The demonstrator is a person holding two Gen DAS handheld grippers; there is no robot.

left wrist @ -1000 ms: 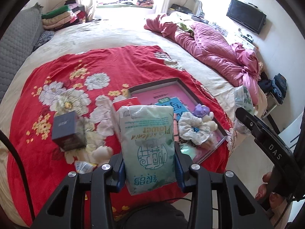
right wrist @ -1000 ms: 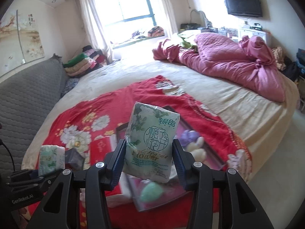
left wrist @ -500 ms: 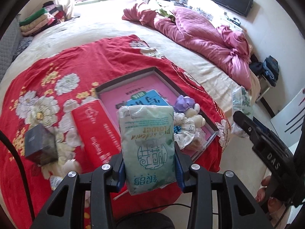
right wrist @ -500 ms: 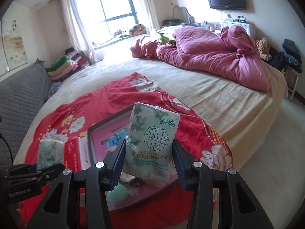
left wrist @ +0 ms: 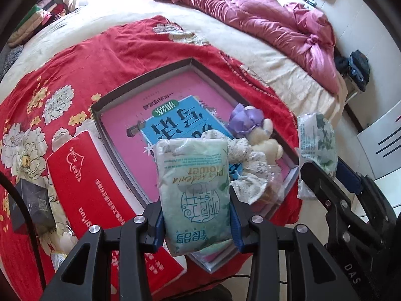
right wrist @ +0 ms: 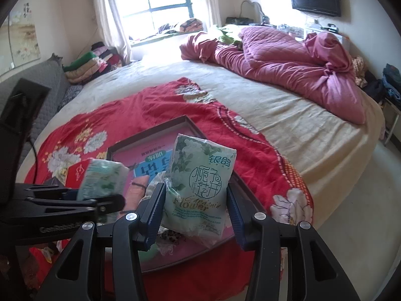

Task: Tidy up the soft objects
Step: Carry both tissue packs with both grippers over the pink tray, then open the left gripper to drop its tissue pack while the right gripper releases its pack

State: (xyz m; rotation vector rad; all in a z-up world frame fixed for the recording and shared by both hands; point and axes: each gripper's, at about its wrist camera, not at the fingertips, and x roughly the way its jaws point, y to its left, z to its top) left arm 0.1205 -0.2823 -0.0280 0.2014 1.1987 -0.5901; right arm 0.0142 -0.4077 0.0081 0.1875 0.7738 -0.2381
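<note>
My left gripper [left wrist: 196, 215] is shut on a green-white tissue pack [left wrist: 194, 188] and holds it above the near part of a shallow dark tray [left wrist: 142, 82]. My right gripper [right wrist: 195, 213] is shut on a second tissue pack [right wrist: 198, 185], also above the tray [right wrist: 150, 128]; this pack shows at the right of the left wrist view [left wrist: 317, 140]. The tray holds a blue book [left wrist: 175, 123], a purple bow [left wrist: 244, 120], a small cream plush [left wrist: 265, 143] and a white scrunchie [left wrist: 248, 173].
The tray lies on a red flowered blanket [left wrist: 100, 57] on the bed. A red box [left wrist: 100, 195] and a dark box [left wrist: 32, 203] lie left of the tray. A pink quilt [right wrist: 295, 62] is bunched at the far right. The bed edge and floor [right wrist: 351, 213] are to the right.
Both grippers have moved in over the tray with their tissue packs still held. The left gripper has swung right, away from the dark box, and the two grippers are closer together.
</note>
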